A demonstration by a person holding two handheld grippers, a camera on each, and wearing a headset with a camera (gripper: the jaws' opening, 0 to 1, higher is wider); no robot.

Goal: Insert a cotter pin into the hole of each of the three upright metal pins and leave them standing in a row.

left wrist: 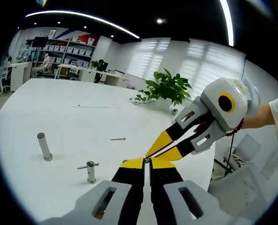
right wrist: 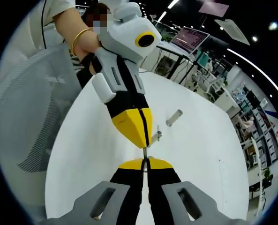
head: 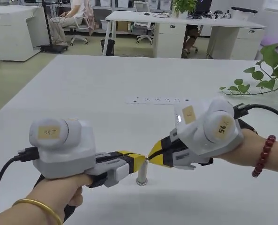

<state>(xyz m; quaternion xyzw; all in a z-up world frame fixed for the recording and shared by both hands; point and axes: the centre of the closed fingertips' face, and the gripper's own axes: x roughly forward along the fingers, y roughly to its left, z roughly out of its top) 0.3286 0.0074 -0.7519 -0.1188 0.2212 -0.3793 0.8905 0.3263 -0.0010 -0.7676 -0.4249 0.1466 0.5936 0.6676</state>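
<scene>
White power strip [head: 158,100] on white table [head: 82,89]; leafy plant [head: 270,56] at right edge; seated person [head: 74,14] beyond.

On the table [left wrist: 73,117], bare pin [left wrist: 44,146] beside cottered pin [left wrist: 90,171], loose cotter pin [left wrist: 117,138] beyond.

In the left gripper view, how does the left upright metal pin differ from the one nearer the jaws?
The left pin is bare; the nearer pin carries a cotter pin crosswise near its top. The left pin looks taller than the nearer pin. Both are grey metal and stand upright, apart, on the white table.
</scene>
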